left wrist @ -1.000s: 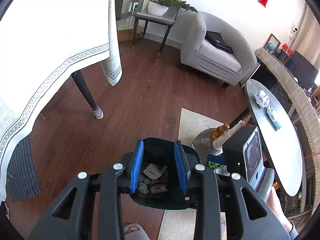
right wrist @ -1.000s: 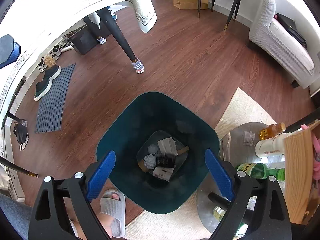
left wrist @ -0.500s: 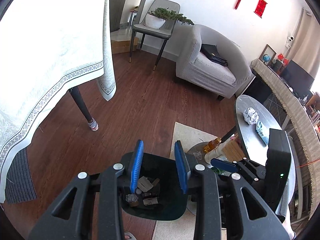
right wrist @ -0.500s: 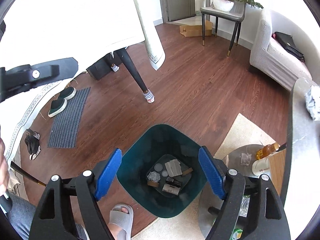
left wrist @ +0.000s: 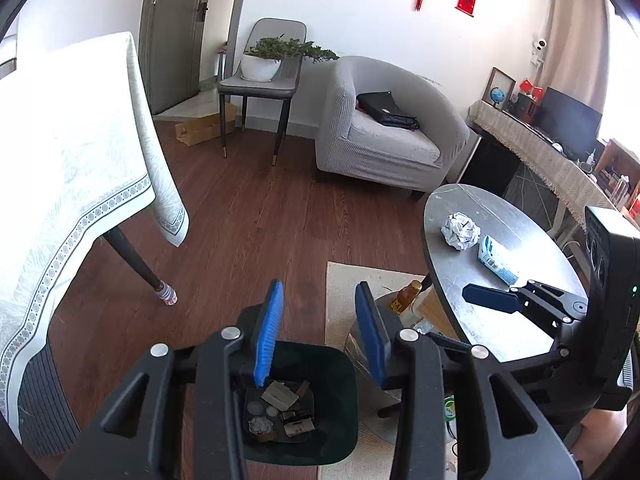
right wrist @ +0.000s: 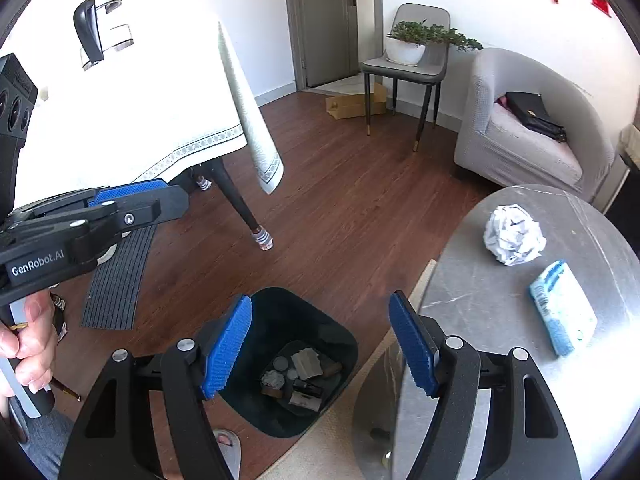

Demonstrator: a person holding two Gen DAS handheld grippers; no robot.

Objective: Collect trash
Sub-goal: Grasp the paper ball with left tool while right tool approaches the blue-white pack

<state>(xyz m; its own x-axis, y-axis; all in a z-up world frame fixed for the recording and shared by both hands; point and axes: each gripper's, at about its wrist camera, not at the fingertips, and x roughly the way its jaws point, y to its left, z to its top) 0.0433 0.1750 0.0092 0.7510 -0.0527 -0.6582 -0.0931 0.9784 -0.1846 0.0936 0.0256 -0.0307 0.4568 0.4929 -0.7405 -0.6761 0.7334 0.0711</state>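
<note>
Grey marble table (right wrist: 500,312) carries the crumpled paper ball (right wrist: 513,234) and a blue packet (right wrist: 563,312) just beside it. Below sits my dark green bin (right wrist: 256,400), scraps inside. My right gripper (right wrist: 320,348) is closing on nothing; my left gripper (left wrist: 318,330), narrower, is opening, empty too.

A dark green plastic trash bin (right wrist: 286,360) is standing on the brown wooden floor (right wrist: 352,208), holding scraps of rubbish (right wrist: 300,376). To its right, a round grey marble-topped table (right wrist: 500,308) is carrying a crumpled white paper ball (right wrist: 513,234), with a flat blue-and-white packet (right wrist: 564,308) lying nearer beside it.
</note>
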